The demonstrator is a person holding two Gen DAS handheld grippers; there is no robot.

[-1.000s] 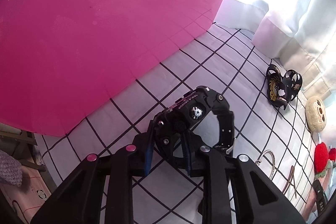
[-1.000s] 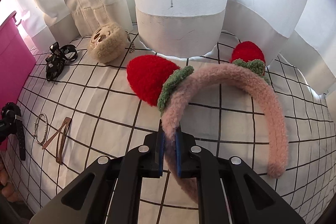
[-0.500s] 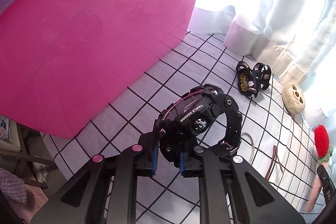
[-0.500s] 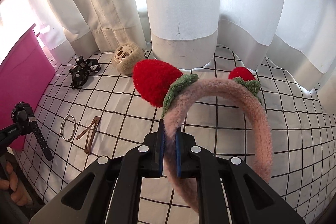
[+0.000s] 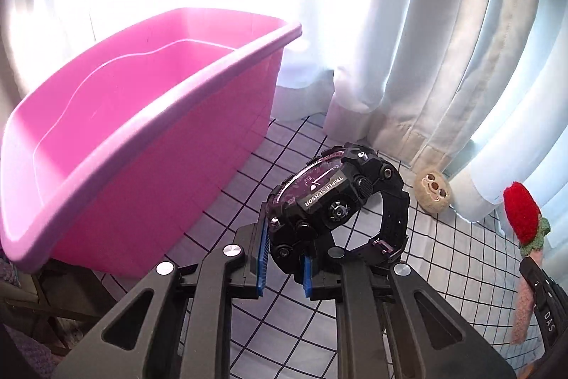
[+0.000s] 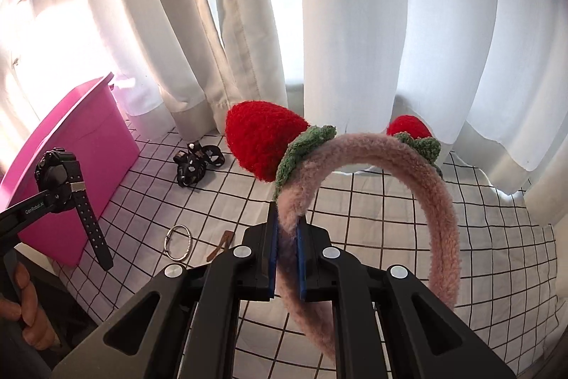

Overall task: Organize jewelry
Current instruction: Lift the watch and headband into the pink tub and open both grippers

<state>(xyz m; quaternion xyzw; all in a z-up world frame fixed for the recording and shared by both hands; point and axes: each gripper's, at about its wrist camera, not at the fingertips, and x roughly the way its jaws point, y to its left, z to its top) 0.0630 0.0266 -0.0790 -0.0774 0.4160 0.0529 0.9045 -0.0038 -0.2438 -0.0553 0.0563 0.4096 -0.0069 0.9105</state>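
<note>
Left wrist view first: our left gripper [image 5: 282,258] is clamped on the black watch [image 5: 333,201], blue pads pressed to either side of its case at lower centre. A second ago the pink bin [image 5: 149,144] was just a wall of colour filling the upper left; half a second ago we caught its rim; now we look over that rim and see its bare pink inner wall across the left half of the frame. So we have climbed, and we judge the watch is high enough to clear the edge, though it sits to the right of the bin, not over it yet. A fuzzy beige charm [image 5: 433,190] lies by the curtain [image 5: 443,59] at right.

Over to the right wrist view: our right gripper [image 6: 287,258] is closed on the pink strawberry headband [image 6: 408,187], squeezing the band low on its near leg at bottom centre. It has risen too; the checked cloth [image 6: 390,219] has dropped away beneath it. At left we see the watch's strap dangling beside the bin's near wall. Left on the cloth: a black bow clip [image 6: 197,162], a silver bangle [image 6: 179,242] and a brown hair clip [image 6: 222,244], partly hidden behind our fingers. Both loads look ready to go in, watch first as we read it.
</note>
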